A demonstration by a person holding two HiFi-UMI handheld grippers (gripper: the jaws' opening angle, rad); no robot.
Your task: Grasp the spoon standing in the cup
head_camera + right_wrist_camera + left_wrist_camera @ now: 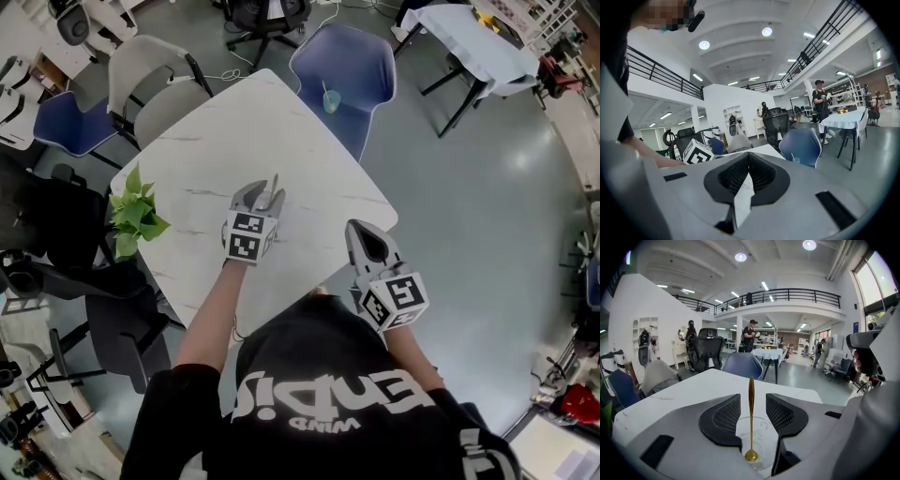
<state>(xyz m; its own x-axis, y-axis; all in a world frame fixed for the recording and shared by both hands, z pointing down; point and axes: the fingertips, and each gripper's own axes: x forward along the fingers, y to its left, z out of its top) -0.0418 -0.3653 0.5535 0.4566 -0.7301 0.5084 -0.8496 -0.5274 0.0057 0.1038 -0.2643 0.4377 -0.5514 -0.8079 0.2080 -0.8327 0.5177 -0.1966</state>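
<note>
A thin gold spoon stands upright in a clear glass cup on the white marble table. My left gripper reaches over the cup with its jaws apart. The spoon's handle rises in the gap between the two dark pads, and neither pad touches it. From the head view the left gripper covers most of the cup, and only the spoon's top shows past it. My right gripper hangs off the table's near right edge, shut with nothing in it.
A green leafy plant sits at the table's left edge. A blue chair with a small cup on its seat and a grey chair stand at the far side. The person's body is at the near edge.
</note>
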